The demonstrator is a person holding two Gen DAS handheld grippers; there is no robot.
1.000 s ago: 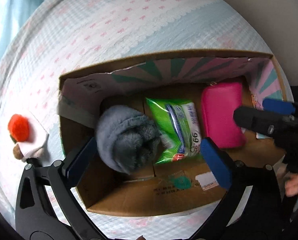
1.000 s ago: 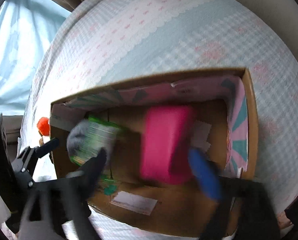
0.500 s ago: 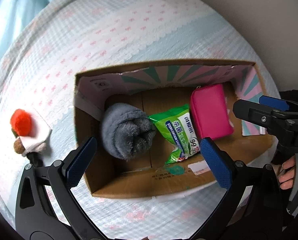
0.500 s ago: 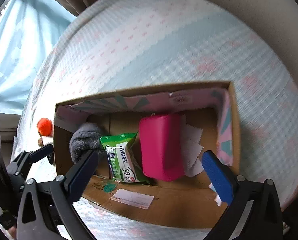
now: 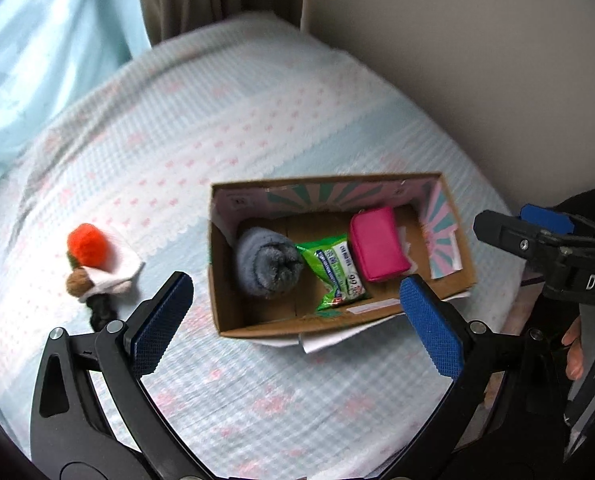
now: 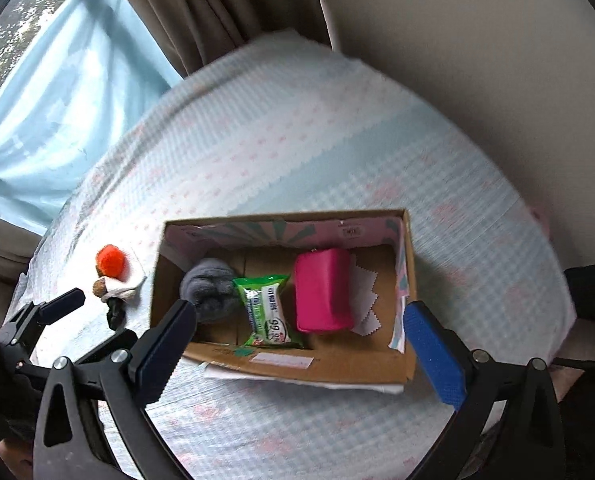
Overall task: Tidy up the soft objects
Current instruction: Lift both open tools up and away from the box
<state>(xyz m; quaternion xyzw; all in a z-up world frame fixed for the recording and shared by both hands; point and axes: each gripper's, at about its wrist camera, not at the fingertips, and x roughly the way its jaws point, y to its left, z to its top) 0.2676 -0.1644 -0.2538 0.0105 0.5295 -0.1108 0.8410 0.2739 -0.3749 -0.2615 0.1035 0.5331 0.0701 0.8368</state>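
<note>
plush toy point(image 5: 93, 264), left of frame outside the cardboard box point(image 5: 257, 326), looks light and squashy; we'd pinch its orange pom-pom point(image 5: 87, 243), left gripper point(image 5: 297, 316) and right gripper point(image 6: 301, 344) both spread and empty.

Brown cardboard box point(image 5: 253, 326) with an inner lining of pink and teal rays. Inside it: grey fluffy rolled cloth point(image 5: 267, 264); green wipes packet point(image 5: 333, 272) with a white and blue label; bright pink pouch point(image 5: 378, 243); white zigzag-edged paper point(image 6: 363, 300). Bedcover point(image 5: 225, 128) in pale blue and white check with small pink motifs. Plush toy point(image 5: 91, 256): orange, white and brown. Blue pads point(image 6: 433, 356) on black grippers.
</note>
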